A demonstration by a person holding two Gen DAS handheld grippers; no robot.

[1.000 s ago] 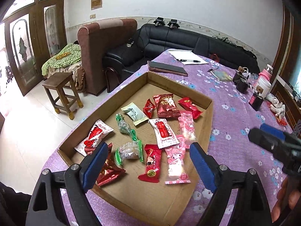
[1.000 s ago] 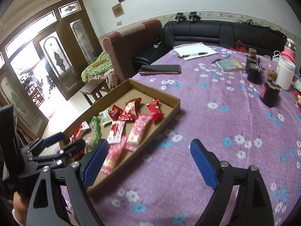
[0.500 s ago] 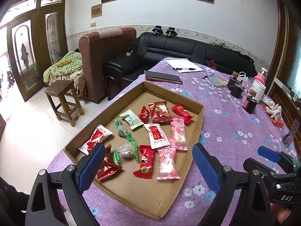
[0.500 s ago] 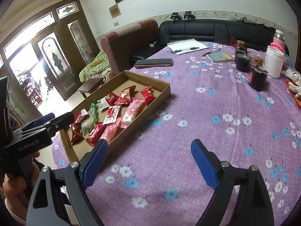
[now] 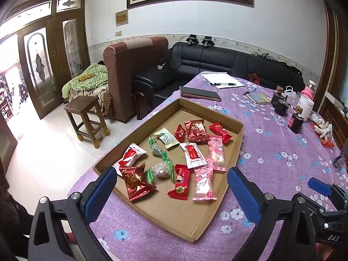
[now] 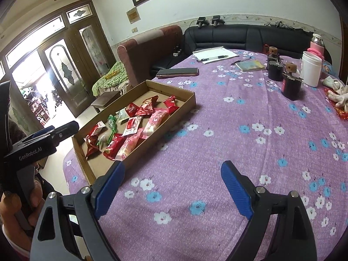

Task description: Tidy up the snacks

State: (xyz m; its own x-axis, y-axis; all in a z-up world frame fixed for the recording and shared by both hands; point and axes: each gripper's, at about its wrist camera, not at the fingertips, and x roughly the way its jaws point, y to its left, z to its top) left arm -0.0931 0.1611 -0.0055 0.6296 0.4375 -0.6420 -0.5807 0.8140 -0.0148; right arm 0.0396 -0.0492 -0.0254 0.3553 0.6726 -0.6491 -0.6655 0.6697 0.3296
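- Snacks [image 5: 191, 154], about a dozen wrapped packets in red, pink, white and green, lie loose inside a shallow cardboard tray [image 5: 236, 150] on a purple flowered tablecloth [image 6: 250, 130].
- My left gripper [image 5: 171, 192] hovers above the tray's near end, its jaws opening, with nothing between the blue pads. A second ago it sat closer over the packets; it has pulled back and up, and more of the tray now shows.
- My right gripper [image 6: 173, 188] hangs over bare cloth beside the tray, jaws wide apart and empty. It has drifted away from the tray since a second ago.
- I judge that both tools withdrawing, with every packet in the tray, means the sorting is finished or paused.
- A phone [image 6: 177, 72], papers, dark jars [image 6: 291, 87] and a white cup sit well apart, farther along the table.
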